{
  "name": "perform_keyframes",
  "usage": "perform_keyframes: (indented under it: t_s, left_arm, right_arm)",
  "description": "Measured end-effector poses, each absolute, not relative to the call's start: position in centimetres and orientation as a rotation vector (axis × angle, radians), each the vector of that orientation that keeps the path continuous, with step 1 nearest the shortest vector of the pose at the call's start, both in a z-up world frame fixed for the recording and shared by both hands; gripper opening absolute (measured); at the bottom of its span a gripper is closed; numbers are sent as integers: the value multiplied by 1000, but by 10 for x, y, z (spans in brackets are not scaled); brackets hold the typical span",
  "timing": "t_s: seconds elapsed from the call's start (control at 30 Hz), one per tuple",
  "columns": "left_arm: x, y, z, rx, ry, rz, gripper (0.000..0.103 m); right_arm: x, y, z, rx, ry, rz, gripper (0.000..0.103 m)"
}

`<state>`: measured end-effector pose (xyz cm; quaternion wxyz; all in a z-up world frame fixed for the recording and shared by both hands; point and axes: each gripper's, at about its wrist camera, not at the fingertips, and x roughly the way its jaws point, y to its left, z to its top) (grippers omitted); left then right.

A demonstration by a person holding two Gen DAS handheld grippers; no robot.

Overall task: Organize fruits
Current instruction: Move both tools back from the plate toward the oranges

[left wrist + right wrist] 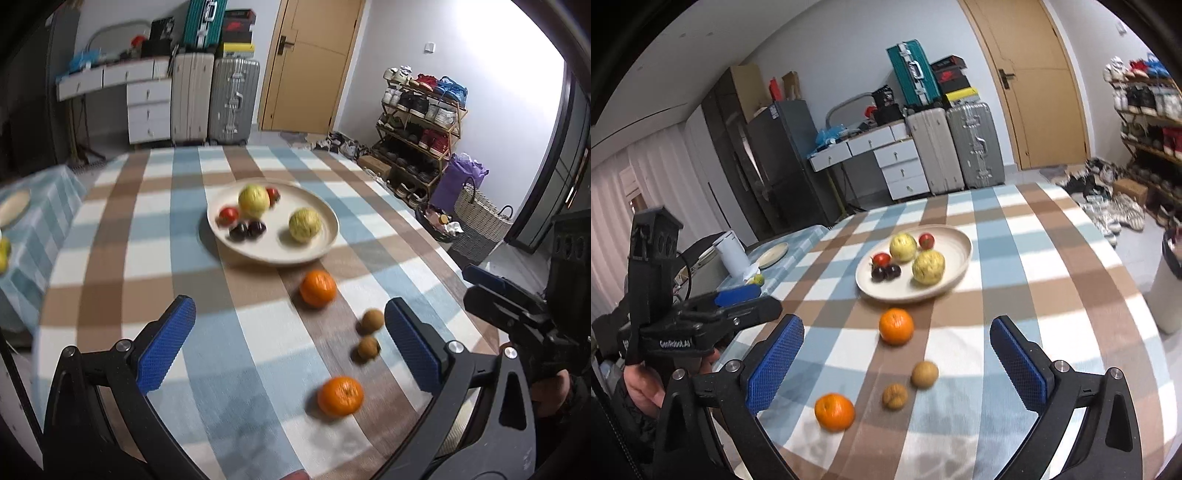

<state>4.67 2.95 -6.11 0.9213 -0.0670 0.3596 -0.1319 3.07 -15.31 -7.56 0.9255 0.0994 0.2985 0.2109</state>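
A cream plate (317,251) (956,254) on the checked table holds two yellow-green fruits (253,200) (304,224), two small red fruits (228,214) and two dark plums (246,230). In front of it lie a far orange (317,288) (896,326), two small brown fruits (372,320) (368,347) (924,374) (894,396), and a near orange (340,396) (834,411). My left gripper (288,332) is open and empty above the table. My right gripper (895,358) is open and empty, with the brown fruits between its fingers in its view.
The right gripper's body (517,314) shows at the right of the left view; the left gripper's body (701,317) at the left of the right view. A side table (775,254) with a plate and white jug stands to the left. A white bin (1167,288) stands at the right.
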Motion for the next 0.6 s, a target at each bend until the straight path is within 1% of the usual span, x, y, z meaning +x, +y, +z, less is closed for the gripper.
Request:
perform_keyframes:
  t_s: [0.33, 0.6]
  left_arm:
    - [42, 20, -104, -145, 834, -325, 102]
    - [45, -3, -136, -113, 928, -396, 102]
  right_arm:
    - [17, -163, -98, 236, 677, 388, 103]
    - [13, -164, -115, 219, 731, 367, 103]
